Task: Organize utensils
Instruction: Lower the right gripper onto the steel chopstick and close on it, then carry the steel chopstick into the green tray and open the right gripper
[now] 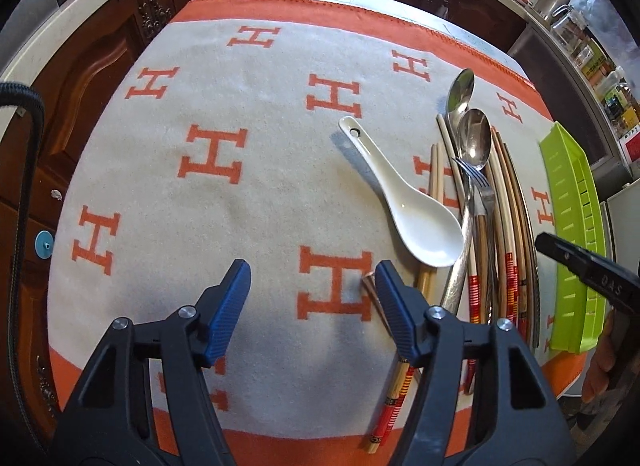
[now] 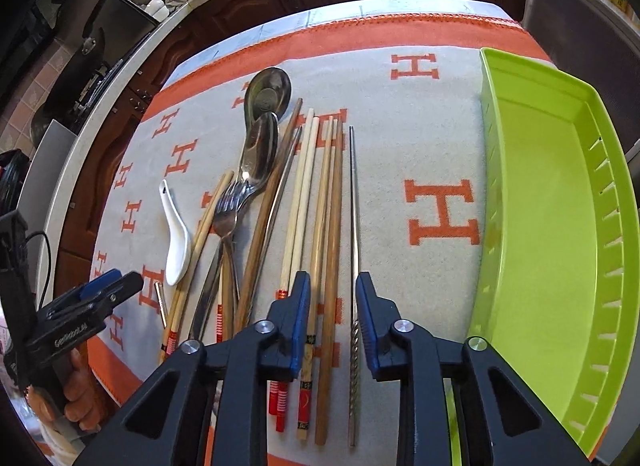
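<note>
1. A big grey cloth with orange H letters covers the table. All the things lie on it.
2. A long bright green plastic tray sits at the right side of the cloth. Nothing is in it yet, so I think the sorting is only starting.
3. The right gripper hangs over the near ends of the sticks. Its blue jaws are open just a little. They are not pinching anything.
4. The left gripper hangs over bare cloth at the near left. Its jaws are wide apart and hold nothing.
5. A bunch of long wooden and bamboo chopsticks lies in the middle, pointing from near to far.
6. One thin silver metal chopstick lies at the right of the bunch. Its near end is between the right jaws, with a brown stick beside it. I think this pick-up is the step now.
7. Next, the right jaws need to go lower and squeeze only the stick they want. Then it goes right, to the tray.
8. Two shiny steel spoons and a steel fork lie left of the bunch.
9. A white china soup spoon lies further left.
10. A short copper-coloured stick lies just beside the left gripper's right jaw.
</note>
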`<control>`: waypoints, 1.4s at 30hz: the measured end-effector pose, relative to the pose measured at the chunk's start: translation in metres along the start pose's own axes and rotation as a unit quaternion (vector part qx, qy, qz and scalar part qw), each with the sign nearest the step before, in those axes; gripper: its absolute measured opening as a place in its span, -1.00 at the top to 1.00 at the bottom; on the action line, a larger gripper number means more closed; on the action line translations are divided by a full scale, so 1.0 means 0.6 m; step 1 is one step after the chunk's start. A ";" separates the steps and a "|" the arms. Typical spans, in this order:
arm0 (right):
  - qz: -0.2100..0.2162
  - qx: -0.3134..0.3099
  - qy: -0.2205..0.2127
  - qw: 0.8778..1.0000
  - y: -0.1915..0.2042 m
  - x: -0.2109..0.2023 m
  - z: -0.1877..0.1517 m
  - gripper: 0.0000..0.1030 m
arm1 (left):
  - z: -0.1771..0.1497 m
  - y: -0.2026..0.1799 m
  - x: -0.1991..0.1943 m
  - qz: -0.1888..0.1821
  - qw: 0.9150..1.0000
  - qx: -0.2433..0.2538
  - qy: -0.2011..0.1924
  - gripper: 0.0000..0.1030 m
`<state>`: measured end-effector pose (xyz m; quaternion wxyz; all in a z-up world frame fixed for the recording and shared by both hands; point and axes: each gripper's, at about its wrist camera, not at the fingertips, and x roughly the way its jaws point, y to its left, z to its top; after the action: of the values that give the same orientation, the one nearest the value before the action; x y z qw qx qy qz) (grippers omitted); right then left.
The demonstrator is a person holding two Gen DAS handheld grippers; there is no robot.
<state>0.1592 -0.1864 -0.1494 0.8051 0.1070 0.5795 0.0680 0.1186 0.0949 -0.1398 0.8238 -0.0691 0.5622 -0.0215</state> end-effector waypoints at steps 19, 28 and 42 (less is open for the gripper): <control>-0.082 -0.048 0.011 0.995 0.025 0.049 0.023 0.83 | -0.024 -0.003 -0.002 -0.025 1.000 0.006 0.016 -0.15; -0.024 0.015 -0.020 0.999 -0.016 0.004 0.003 0.89 | -0.029 -0.012 -0.022 -0.033 0.999 0.027 0.006 -0.15; 0.010 0.114 -0.104 0.988 -0.150 -0.146 -0.030 0.87 | -0.021 -0.179 -0.058 -0.080 0.991 0.110 -0.001 -0.15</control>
<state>0.1129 -0.2923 -0.0972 0.8426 0.2103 0.4957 -0.0018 0.0987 -0.0084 -0.0974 0.8229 -0.0228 0.5479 -0.1486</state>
